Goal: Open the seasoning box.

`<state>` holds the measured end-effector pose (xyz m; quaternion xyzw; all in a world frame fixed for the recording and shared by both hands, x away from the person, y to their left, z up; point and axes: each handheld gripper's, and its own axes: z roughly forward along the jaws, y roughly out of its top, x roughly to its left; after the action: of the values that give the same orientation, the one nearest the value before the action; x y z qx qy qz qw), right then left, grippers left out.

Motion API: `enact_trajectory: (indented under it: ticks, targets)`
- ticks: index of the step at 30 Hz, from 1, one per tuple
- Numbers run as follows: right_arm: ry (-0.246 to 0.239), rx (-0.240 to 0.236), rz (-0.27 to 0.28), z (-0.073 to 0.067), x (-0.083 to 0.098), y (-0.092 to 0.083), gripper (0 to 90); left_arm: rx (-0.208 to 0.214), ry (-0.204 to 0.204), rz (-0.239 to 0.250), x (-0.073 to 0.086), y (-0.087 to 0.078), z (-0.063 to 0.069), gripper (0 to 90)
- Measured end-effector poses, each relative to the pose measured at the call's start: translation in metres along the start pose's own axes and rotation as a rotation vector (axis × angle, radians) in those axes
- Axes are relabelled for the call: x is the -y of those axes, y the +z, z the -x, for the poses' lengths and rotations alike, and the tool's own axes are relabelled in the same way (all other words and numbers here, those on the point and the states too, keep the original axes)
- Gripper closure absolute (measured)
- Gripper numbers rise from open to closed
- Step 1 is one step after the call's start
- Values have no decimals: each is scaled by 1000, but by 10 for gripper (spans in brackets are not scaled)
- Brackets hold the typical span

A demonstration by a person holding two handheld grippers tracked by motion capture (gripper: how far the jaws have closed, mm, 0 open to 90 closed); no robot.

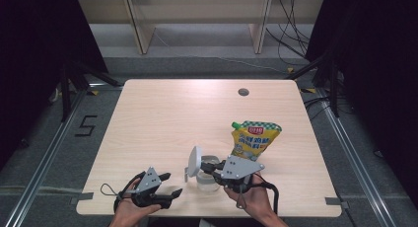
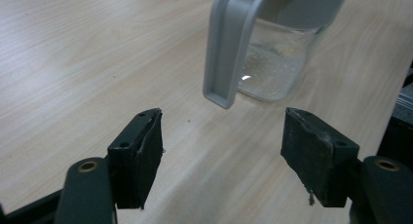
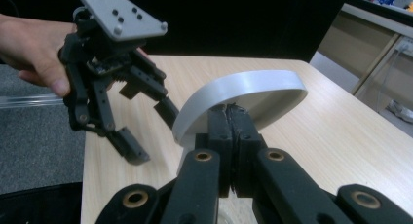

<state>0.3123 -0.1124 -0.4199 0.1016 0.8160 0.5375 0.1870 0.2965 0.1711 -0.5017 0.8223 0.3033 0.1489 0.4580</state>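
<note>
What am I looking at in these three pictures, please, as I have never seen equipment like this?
A person sits at a wooden table with a hand-held gripper in each hand: black two-jaw tongs they squeeze themselves.

The high view looks down from above. The other two come from cameras riding on each tool.

On the table stand a clear jar with a grey flip lid raised, and a yellow sauce pouch behind it.

The right hand-held gripper is shut at the jar's rim, below the raised lid; what exactly it pinches I cannot tell. The left hand-held gripper is open and empty, with the jar just ahead of it.
</note>
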Motion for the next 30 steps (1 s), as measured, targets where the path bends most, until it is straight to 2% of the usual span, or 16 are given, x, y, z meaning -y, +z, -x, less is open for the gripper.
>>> enact_trajectory:
  ticks: [1,4,5,9,10,12,13,15,17,19,23,24,26,27,28,30]
  targets:
    - [-13,-6,-1,0,-1,1,900,14,-24,4,1,-2,3,307]
    - [-24,-9,-1,-2,-4,5,897,6,15,-10,1,-4,2,305]
    - [-21,-10,-4,-3,-4,6,896,-9,-15,1,2,-6,5,305]
    - [-19,-31,-7,-5,-3,9,892,-9,-7,14,1,-7,1,305]
    - [-9,-31,-8,-6,-2,9,886,-12,-33,19,2,-7,2,305]
    - [-18,-30,-4,-5,-2,8,868,-17,-15,3,2,-7,0,304]
    - [-25,-29,-5,-4,0,6,860,-18,27,1,2,-8,-3,303]
    - [-20,-28,-8,-2,3,2,837,-17,15,6,2,-7,-1,302]
    - [-23,-12,-5,2,10,-6,806,-4,-24,12,2,-6,1,300]
    - [-5,12,-1,7,16,-16,782,-13,13,6,2,-7,0,300]
    - [43,50,11,21,28,-37,742,-15,32,-8,2,-7,-1,297]
    - [51,60,21,25,30,-41,733,-5,7,17,2,-5,1,295]
    - [66,74,20,31,34,-50,713,0,12,4,2,-5,1,289]
    - [79,95,26,32,36,-53,701,1,-30,24,3,-4,4,288]
    - [58,107,29,36,38,-57,692,0,-30,32,3,-4,3,286]
    - [95,118,18,39,44,-65,666,-3,-11,24,2,-5,3,280]
